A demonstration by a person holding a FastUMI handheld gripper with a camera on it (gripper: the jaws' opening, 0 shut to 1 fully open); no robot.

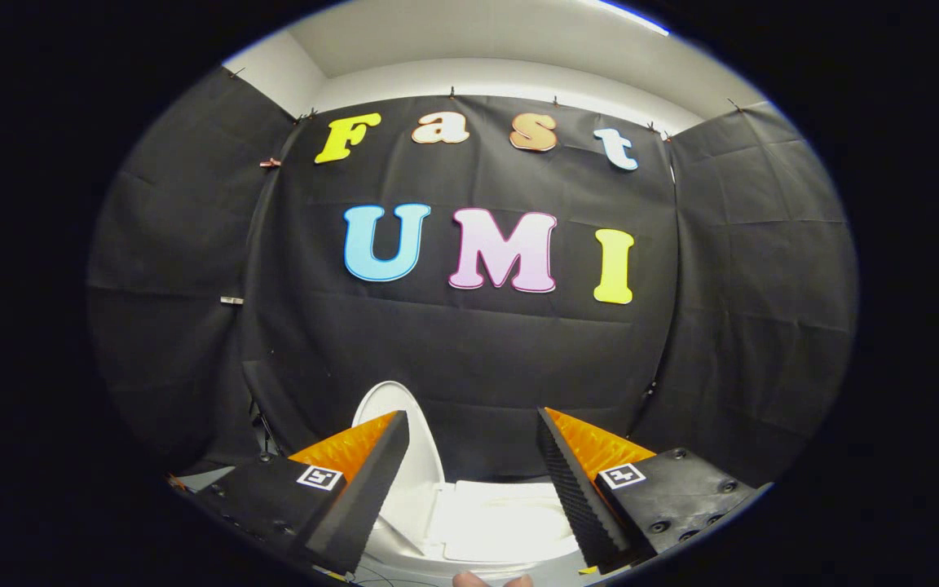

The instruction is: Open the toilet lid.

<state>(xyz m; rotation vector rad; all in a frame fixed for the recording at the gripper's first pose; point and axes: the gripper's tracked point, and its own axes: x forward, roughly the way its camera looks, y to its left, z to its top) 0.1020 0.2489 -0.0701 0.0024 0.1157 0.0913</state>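
Hovered with gripper (pixel 473 473) spread, lid (pixel 404 444) upright at 11 o'clock, toilet (pixel 502 522) seemingly already open; next probably just retreat.

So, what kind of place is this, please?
Most likely a staged recording booth rather than a real bathroom: black cloth walls are clipped up around a white toilet whose lid stands raised, beyond the open jaws of the gripper.
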